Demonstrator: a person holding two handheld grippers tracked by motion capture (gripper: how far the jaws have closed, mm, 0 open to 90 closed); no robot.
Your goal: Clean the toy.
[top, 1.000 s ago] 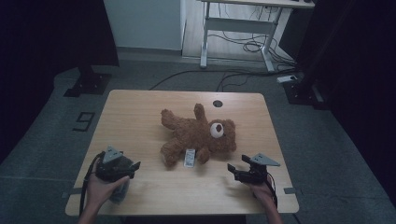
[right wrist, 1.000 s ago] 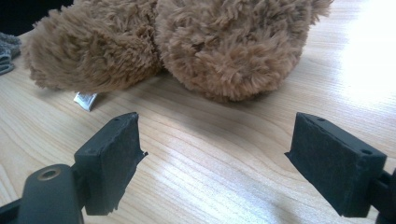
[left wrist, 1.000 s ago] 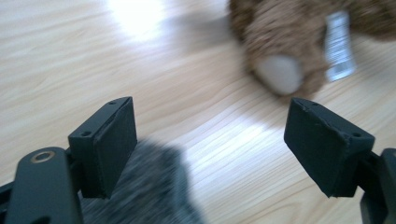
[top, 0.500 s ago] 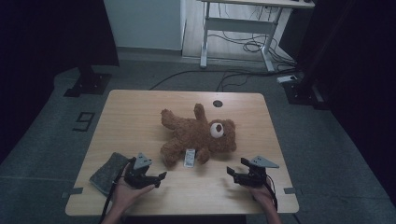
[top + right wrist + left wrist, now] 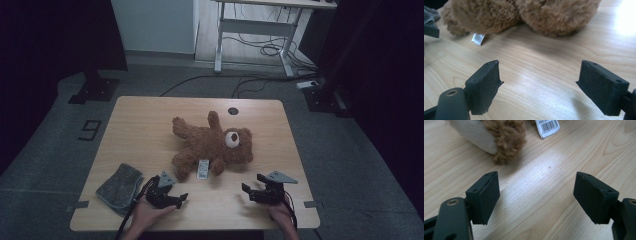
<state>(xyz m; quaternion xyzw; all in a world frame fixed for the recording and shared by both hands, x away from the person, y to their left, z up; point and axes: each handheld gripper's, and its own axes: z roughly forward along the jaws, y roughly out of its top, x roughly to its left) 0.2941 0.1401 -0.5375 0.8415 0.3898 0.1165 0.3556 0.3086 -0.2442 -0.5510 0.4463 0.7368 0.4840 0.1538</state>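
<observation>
The teddy bear (image 5: 212,145) lies in the middle of the table (image 5: 135,125), soft, light and squashy, so the left claw (image 5: 176,200) and right claw (image 5: 251,192), both wide open and empty, should pinch a leg.

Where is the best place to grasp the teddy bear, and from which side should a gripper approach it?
Probably the near leg of the teddy bear. The bear lies flat, its legs and white tag toward the person. That leg's pale-soled foot lies just ahead of the open left gripper, so come in low from the table's near edge. The leg looks soft and narrow enough for the jaws.
</observation>
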